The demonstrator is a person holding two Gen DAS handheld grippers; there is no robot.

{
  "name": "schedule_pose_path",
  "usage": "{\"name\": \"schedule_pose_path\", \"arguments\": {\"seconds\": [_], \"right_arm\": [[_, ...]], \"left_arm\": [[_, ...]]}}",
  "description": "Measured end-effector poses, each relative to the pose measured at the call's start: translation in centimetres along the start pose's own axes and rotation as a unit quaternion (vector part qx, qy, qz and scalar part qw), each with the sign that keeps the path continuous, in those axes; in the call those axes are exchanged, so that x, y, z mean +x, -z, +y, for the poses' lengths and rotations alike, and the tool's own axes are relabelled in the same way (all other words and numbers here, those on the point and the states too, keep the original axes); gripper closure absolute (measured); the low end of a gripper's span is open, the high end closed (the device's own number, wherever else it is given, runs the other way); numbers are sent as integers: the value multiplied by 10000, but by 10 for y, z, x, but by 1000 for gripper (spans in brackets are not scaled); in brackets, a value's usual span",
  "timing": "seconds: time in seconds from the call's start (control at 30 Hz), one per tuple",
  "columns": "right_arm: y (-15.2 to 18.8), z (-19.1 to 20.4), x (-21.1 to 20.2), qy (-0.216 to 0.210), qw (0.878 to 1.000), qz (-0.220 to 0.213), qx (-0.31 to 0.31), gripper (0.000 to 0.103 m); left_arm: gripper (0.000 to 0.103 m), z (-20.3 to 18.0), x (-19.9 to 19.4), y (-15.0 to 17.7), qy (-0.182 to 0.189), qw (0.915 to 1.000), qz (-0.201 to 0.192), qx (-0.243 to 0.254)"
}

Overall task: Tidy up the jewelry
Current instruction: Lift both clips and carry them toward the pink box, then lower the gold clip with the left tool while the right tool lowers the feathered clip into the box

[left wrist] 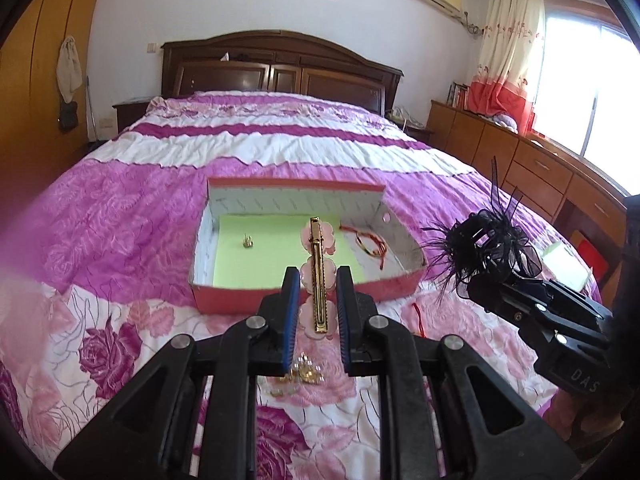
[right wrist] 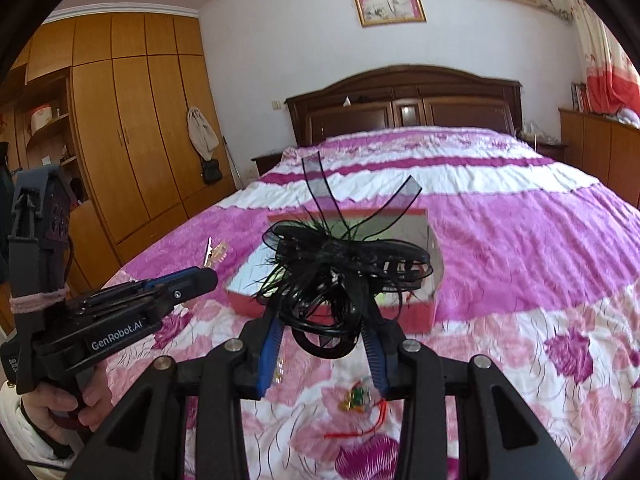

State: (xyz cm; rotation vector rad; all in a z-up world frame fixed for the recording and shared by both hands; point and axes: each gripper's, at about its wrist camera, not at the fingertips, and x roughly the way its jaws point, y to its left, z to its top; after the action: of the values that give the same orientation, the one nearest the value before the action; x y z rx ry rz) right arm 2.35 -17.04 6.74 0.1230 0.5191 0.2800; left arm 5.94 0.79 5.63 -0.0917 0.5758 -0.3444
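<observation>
While each hand-held gripper clamps a hair clip — red box (left wrist: 304,292), green-lined: gold earring (left wrist: 248,241), red bracelet (left wrist: 370,246).

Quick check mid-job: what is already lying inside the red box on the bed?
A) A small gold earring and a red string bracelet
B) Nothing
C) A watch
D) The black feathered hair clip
A: on the red box's green liner lie a small gold earring and a red string bracelet.

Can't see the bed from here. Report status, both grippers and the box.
Left gripper shut on pink-and-gold hair clip. Right gripper shut on black feathered hair claw. Red box open on the bed, earring and red bracelet inside. Path clear.
</observation>
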Motion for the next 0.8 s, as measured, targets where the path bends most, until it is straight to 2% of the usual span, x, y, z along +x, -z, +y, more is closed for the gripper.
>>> {"name": "schedule_pose_path", "arguments": {"seconds": [0.3,0.8], "right_arm": [[-19,-3,8,31,9988,-488,-57,63],[-43,-13,31,121,9951,-983,-17,63]], "left_arm": [[93,4,1,-15,-230,9985,-498,29],[93,11,16,-40,-450,9929,-1095,140]]}}
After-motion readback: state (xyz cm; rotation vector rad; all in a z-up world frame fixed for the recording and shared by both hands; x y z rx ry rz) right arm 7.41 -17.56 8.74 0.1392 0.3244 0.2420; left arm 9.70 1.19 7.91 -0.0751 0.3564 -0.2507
